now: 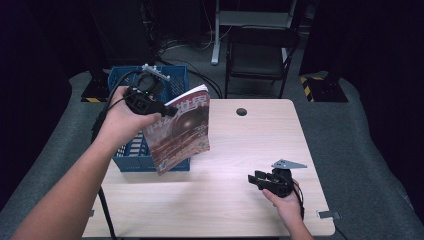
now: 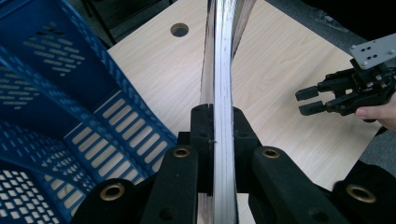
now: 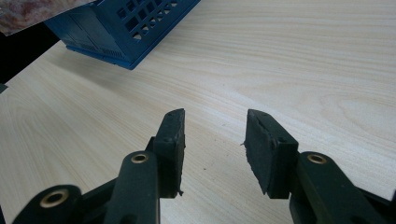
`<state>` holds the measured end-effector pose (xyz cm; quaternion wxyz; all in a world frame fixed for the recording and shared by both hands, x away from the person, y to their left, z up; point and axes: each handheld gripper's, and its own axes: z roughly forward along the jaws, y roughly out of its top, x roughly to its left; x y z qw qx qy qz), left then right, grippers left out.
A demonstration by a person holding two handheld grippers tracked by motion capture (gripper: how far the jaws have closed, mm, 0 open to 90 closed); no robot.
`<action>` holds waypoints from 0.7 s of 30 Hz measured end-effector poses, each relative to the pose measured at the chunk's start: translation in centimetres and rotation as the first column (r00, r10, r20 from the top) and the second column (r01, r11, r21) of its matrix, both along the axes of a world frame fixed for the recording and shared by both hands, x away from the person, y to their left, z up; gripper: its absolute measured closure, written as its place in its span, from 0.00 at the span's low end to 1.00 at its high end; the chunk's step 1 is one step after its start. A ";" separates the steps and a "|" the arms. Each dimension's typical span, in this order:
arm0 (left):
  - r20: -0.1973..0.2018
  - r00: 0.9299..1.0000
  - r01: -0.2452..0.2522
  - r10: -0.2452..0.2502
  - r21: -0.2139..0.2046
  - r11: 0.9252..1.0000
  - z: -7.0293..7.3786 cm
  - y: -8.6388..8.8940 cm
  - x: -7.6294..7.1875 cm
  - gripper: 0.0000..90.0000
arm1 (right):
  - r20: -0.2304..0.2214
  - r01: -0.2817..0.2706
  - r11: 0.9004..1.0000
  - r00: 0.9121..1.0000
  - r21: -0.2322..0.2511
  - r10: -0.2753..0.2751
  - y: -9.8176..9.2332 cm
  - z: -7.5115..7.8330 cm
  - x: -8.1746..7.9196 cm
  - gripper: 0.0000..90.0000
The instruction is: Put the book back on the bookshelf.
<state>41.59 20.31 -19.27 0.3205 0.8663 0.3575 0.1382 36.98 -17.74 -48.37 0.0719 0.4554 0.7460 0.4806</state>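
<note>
A magazine (image 1: pixel 180 130) with a reddish-brown cover hangs upright in the air over the right side of the blue crate (image 1: pixel 131 155). My left gripper (image 1: pixel 169 111) is shut on its upper left edge. In the left gripper view the magazine (image 2: pixel 223 56) runs edge-on between the black jaws of my left gripper (image 2: pixel 219 126), with the crate's slotted interior (image 2: pixel 56 107) to the left. My right gripper (image 1: pixel 256 180) rests low near the table's front right, open and holding nothing. The right gripper view looks past the right gripper (image 3: pixel 214 135) at bare wood and a corner of the crate (image 3: pixel 126 28).
The light wooden table (image 1: pixel 240 210) has a round cable hole (image 1: pixel 241 111) at its far edge. A black folding chair (image 1: pixel 260 55) stands behind the table on grey carpet. A metal bracket (image 1: pixel 328 215) juts from the table's front right edge.
</note>
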 end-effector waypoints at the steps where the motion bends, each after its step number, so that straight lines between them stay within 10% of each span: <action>1: 0.001 1.000 -0.003 0.003 0.001 1.000 0.0 0.2 0.0 0.93 | 0.001 -0.001 1.000 1.000 0.000 0.001 0.0 0.0 0.0 0.64; 21: 0.003 0.996 -0.085 0.085 -0.012 0.996 0.2 3.9 -0.1 0.93 | 0.000 -0.006 1.000 1.000 -0.006 0.006 0.1 -0.1 0.0 0.64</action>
